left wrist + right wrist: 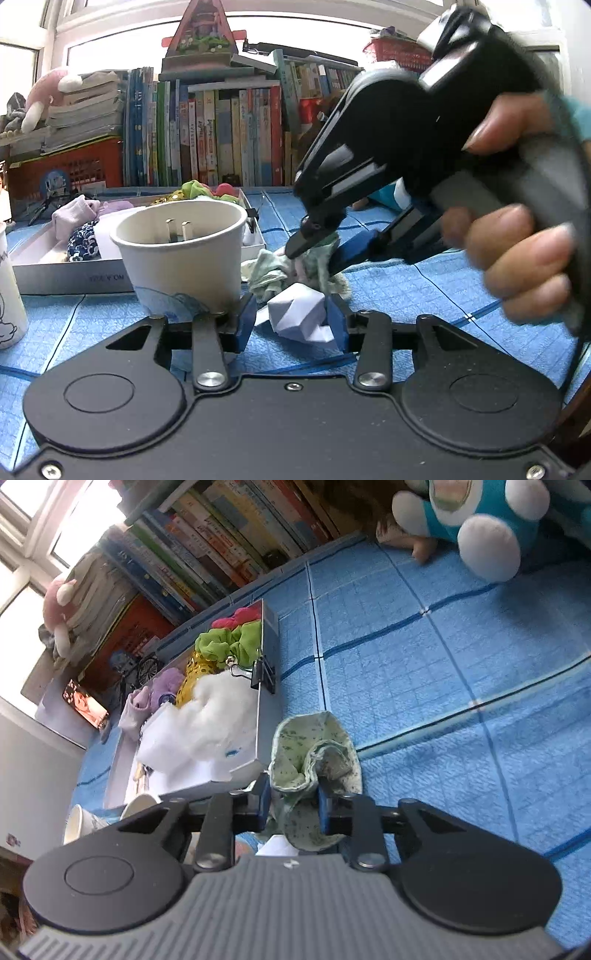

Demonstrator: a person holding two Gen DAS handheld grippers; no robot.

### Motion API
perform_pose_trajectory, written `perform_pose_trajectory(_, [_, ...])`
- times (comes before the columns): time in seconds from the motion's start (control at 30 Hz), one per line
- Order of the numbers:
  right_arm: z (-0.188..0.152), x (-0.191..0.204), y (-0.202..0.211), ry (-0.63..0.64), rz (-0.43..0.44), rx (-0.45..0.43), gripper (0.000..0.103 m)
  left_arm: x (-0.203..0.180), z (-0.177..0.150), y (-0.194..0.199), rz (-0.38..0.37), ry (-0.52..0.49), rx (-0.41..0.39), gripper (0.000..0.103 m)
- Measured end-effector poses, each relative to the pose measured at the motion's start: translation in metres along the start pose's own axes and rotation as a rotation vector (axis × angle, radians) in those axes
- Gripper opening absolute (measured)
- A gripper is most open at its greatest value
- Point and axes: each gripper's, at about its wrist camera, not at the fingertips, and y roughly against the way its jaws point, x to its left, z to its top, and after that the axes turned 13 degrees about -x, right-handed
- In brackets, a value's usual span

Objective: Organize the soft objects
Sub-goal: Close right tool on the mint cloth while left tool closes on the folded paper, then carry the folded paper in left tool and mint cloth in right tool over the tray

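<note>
Right wrist view, green cloth (314, 753) partly hidden, fingers (264, 805)

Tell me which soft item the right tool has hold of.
The pale green speckled cloth lying on the blue mat outside the box, pinched in the right tool. The bright green scrunchie, white fluff and lilac sock sit in the box.

The matte black left gripper (291, 321) carries blue finger pads (245, 321) on silver-screwed linkage bars; the right gripper (293, 805), of the same black build, shows a ribbed grey plate (small white mark) and blue pads (324, 808). A turquoise sleeve (581, 114) edges the right hand (517, 221).
</note>
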Motion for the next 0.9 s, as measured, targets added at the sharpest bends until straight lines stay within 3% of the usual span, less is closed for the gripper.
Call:
perform_pose_trajectory(0.17, [-0.006,-0.005,0.017,-0.009,-0.02,-0.021,0.028,0.002,-0.002,-0.008,-0.016,0.019,0.028,0.04])
perform_pose_trajectory(0.5, [-0.026,-0.035,0.028,-0.154,0.056,-0.039,0.028,0.002,-0.008,-0.007,-0.073,-0.005,0.047,0.037])
perform_pose_trajectory(0.9, [-0.025,-0.026,0.068,-0.153,0.019,-0.191,0.024,0.004,0.012,0.018,-0.172,-0.017,0.001,0.035])
